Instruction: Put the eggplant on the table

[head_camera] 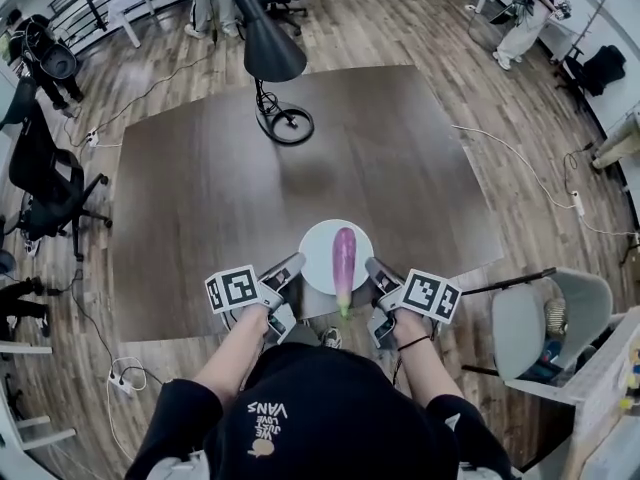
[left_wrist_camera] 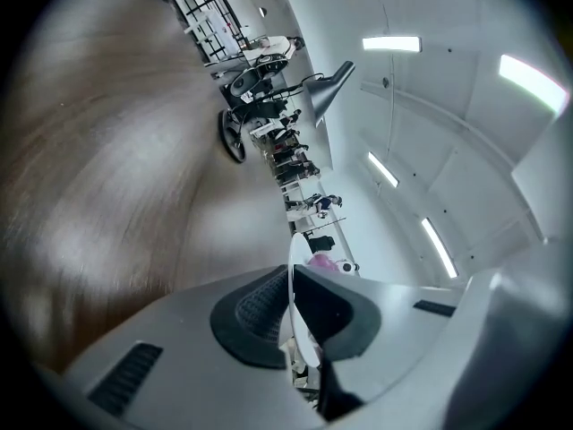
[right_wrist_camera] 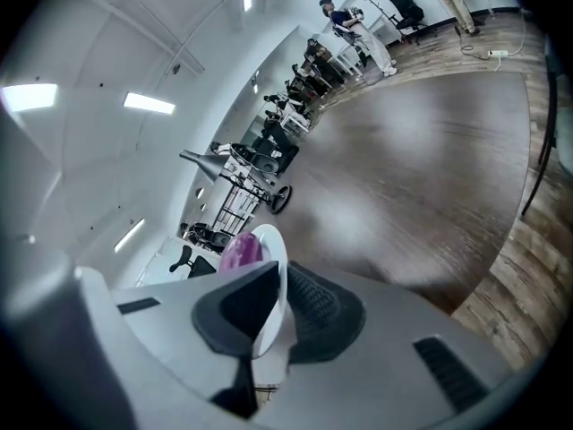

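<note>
A purple eggplant point(head_camera: 344, 260) with a green stem lies lengthwise on a white plate point(head_camera: 322, 246), which I hold over the near edge of the dark brown table point(head_camera: 220, 178). My left gripper point(head_camera: 296, 265) is shut on the plate's left rim, my right gripper point(head_camera: 372, 266) on its right rim. In the left gripper view the plate's thin edge point(left_wrist_camera: 291, 280) runs between the black pads point(left_wrist_camera: 260, 316), with a sliver of eggplant point(left_wrist_camera: 322, 262) beyond. In the right gripper view the plate point(right_wrist_camera: 272, 249) is pinched the same way and the eggplant point(right_wrist_camera: 240, 249) shows over the rim.
A black desk lamp with a round base point(head_camera: 285, 124) stands at the table's far middle. A grey chair point(head_camera: 545, 318) is to the right of the table, black office chairs point(head_camera: 45, 183) to the left. A person point(head_camera: 525, 18) stands far back right.
</note>
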The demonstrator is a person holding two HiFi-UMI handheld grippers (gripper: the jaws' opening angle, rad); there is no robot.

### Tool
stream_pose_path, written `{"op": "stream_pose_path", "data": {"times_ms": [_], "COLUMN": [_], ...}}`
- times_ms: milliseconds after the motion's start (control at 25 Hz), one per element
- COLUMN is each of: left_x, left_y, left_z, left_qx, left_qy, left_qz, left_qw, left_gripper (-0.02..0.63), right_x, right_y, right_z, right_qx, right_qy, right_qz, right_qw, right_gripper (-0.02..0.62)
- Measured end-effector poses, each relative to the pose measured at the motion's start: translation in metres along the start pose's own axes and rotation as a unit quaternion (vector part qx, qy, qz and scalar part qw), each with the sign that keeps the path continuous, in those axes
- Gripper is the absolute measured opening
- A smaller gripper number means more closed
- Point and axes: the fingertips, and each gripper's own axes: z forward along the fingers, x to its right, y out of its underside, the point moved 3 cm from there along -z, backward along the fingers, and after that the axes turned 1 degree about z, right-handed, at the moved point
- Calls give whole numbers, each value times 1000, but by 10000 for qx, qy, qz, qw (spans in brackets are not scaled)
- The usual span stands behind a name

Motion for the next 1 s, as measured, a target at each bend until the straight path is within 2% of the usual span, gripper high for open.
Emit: {"op": "stream_pose_path", "data": {"times_ms": [240, 680, 1000], "left_x": [-1, -11, -15], "left_y": [-25, -46, -59], "left_z": [0, 0, 32], "left_qx": [-86, -273, -249], "left_qy": [73, 159, 86], "left_qz": [72, 134, 105], "left_qw": [9999, 9994, 9996], "left_gripper": [25, 25, 25], "right_x": [-13, -19, -5], "right_y": [-7, -4, -33], "right_z": [16, 35, 49], "right_qx": [196, 332, 218], "right_qy": [44, 127, 151], "right_qz": [10, 78, 98], "right_qw": [9998, 9993, 9996], "right_gripper": [38, 38, 38]}}
